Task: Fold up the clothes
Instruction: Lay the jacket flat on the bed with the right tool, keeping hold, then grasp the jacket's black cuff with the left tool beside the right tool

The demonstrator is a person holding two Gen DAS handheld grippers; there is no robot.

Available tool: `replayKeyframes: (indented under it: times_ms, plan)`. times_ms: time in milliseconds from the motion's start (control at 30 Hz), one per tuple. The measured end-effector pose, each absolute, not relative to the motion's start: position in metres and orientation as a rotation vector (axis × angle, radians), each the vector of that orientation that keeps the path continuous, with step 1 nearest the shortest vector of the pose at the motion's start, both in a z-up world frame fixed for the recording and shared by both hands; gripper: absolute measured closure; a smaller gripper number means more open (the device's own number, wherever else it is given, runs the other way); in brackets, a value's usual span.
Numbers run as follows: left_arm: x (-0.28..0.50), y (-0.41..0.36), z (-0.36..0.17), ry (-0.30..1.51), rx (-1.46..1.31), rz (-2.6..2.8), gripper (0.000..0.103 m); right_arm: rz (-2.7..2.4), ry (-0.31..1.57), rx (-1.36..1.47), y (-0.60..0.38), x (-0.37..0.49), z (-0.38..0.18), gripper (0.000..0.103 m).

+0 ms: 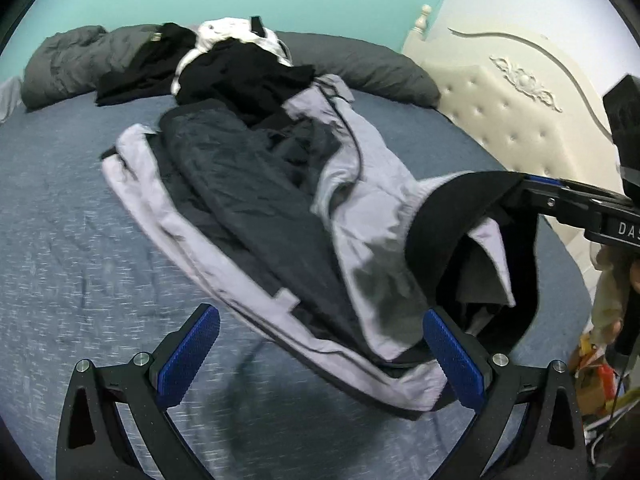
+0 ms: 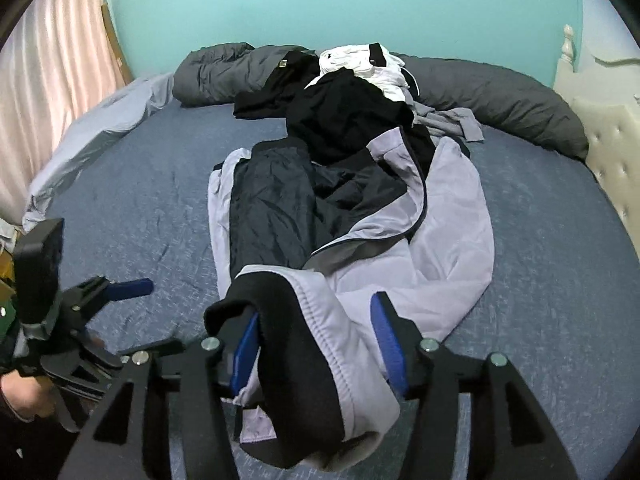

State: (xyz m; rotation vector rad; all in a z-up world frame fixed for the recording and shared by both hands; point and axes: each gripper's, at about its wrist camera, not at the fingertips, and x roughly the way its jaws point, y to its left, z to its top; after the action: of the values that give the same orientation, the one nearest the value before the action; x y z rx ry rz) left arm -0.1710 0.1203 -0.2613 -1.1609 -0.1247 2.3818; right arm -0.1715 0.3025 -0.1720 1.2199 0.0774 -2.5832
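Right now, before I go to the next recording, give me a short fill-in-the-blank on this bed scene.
1. The grey and black jacket lies on a bed with a ____ sheet.
2. The wall behind the bed is painted ____.
3. The black waistband of the jacket sits between the pads of the ____ gripper.
4. The left gripper stands ____, its blue pads pressing on nothing.

Missing words: blue; turquoise; right; open
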Motion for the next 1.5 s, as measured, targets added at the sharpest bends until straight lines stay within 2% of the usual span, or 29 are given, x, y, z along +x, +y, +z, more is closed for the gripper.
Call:
replayKeyframes:
  times_ms: [400,667,1000,1133,1200,1267,1400,1500]
  plan:
    - [-0.181,0.159,-0.271,-0.105,-1.159,2.342,0.0,-2.562,0.08,1.195,0.302,-0.171,-0.172,0.049]
    - [-0.206,0.162,-0.294,-0.167,-1.236,2.347,0.006,-2.544,0.039,1.177,0.303,-0.174,-0.174,0.049]
    - [-0.209,0.166,-0.302,-0.106,-1.232,2.324,0.011,-2.537,0.013,1.199,0.308,-0.172,-0.181,0.049]
    - [-0.213,0.165,-0.306,-0.101,-1.245,2.315,0.025,-2.592,-0.018,1.248,0.319,-0.159,-0.183,0.049]
    - [-0.214,0.165,-0.305,-0.089,-1.248,2.312,0.028,-2.607,-0.032,1.28,0.324,-0.149,-0.187,0.049]
    - [-0.214,0.165,-0.305,-0.076,-1.251,2.312,0.039,-2.611,-0.061,1.31,0.327,-0.14,-0.192,0.049]
    - [-0.213,0.165,-0.303,-0.059,-1.258,2.309,0.045,-2.585,-0.14,1.361,0.332,-0.125,-0.206,0.049]
    - [-0.212,0.164,-0.3,-0.033,-1.245,2.313,0.057,-2.577,-0.188,1.346,0.332,-0.115,-0.208,0.049]
